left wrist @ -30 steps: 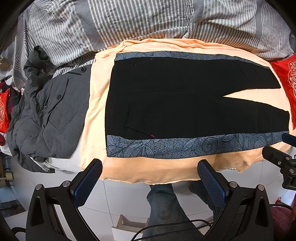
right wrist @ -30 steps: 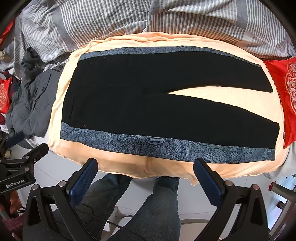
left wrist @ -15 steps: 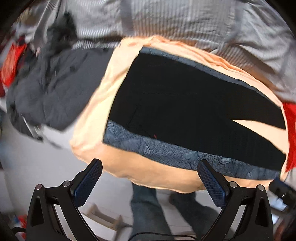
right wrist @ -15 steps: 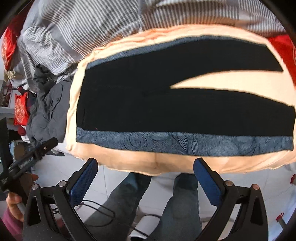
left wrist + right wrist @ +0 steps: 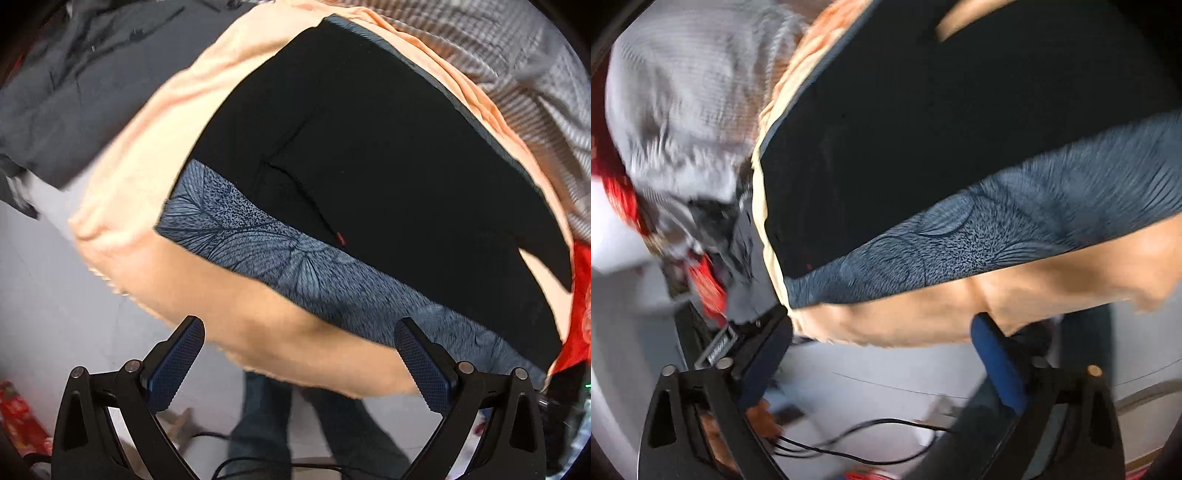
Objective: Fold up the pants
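Black pants (image 5: 369, 147) with a blue-grey leaf-patterned side stripe (image 5: 295, 266) lie flat on a peach sheet (image 5: 147, 166), waistband to the left. My left gripper (image 5: 299, 343) hovers open just off the sheet's near edge, below the stripe, with nothing between its fingers. In the blurred right wrist view the same pants (image 5: 942, 129) and stripe (image 5: 1015, 221) fill the upper part. My right gripper (image 5: 882, 336) sits at the sheet's hanging edge (image 5: 942, 310); its jaws are closing, wide apart, with no cloth between them.
A dark grey jacket (image 5: 74, 74) lies left of the sheet. Striped grey bedding (image 5: 535, 74) is behind, and a red cushion (image 5: 580, 295) at the right. A person's jeans-clad legs (image 5: 295, 424) stand on the pale floor below. A black cable (image 5: 868, 435) runs under the right gripper.
Both grippers have dropped toward the near edge of the bed and rolled, so the pants now look larger and tilted. The right view has become blurred and its jaws slightly narrower.
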Motion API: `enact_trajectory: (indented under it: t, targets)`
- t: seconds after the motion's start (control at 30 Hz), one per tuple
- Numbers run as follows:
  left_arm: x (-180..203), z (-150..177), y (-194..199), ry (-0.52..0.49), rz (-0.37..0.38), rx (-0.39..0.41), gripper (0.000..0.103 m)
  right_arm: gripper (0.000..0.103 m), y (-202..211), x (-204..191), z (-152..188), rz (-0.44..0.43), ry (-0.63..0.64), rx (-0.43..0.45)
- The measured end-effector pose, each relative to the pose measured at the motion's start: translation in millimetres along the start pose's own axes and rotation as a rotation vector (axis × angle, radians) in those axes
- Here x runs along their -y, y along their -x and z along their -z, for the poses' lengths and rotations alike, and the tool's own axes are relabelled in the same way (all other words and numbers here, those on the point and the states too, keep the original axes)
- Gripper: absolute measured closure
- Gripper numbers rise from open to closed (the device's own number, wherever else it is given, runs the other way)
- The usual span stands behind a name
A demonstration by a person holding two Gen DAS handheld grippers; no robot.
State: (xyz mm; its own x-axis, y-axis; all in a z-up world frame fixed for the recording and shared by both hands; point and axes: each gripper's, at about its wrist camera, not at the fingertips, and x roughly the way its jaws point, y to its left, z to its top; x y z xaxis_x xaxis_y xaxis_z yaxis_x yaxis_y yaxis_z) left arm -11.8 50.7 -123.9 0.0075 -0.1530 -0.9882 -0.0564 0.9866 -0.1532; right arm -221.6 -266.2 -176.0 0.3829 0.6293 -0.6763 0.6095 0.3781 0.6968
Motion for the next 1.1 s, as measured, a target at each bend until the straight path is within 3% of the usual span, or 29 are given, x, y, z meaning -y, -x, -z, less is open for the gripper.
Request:
enact_trajectory:
  t: [0.03,0.17,0.5,0.53,0.6,0.63,0.67,0.77,1.03,1.07,1.1]
  targets:
    - [-5,-1,-4,0.012,0.023,0.004,0.0,0.018,-7,6,-1,-0.017,-0.021,0.01]
    - [-22,-3,-20,0.058,0.112,-0.015,0.0,0.02,-18,25,-5,-0.098,-0.061,0.065]
    - [-34,-8,-37,0.074,0.187,-0.021,0.0,0.023,-38,54,-16,-0.34,-0.203,0.146]
    - [-36,-7,-38,0.083,0.194,-0.022,0.0,0.028,-39,56,-18,-0.377,-0.235,0.151]
    - [-41,-9,-39,0.109,0.216,-0.028,0.0,0.05,-38,55,-22,-0.447,-0.272,0.15]
    - [-43,-9,-37,0.121,0.23,-0.026,0.0,0.07,-35,53,-24,-0.48,-0.277,0.144]
    - [-44,-9,-36,0.134,0.241,-0.022,0.0,0.08,-32,47,-26,-0.509,-0.277,0.139]
    - [-51,-12,-30,0.183,0.273,-0.001,0.0,0.089,-14,25,-28,-0.57,-0.243,0.116]
    - [-56,-28,-45,0.31,0.376,0.009,0.0,0.089,5,-6,-29,-0.575,-0.194,0.091]
    - [-54,-30,-48,0.318,0.379,0.012,0.002,0.089,5,-7,-30,-0.565,-0.192,0.088]
    - [-53,-32,-50,0.322,0.373,0.02,0.016,0.089,5,-12,-31,-0.554,-0.192,0.085]
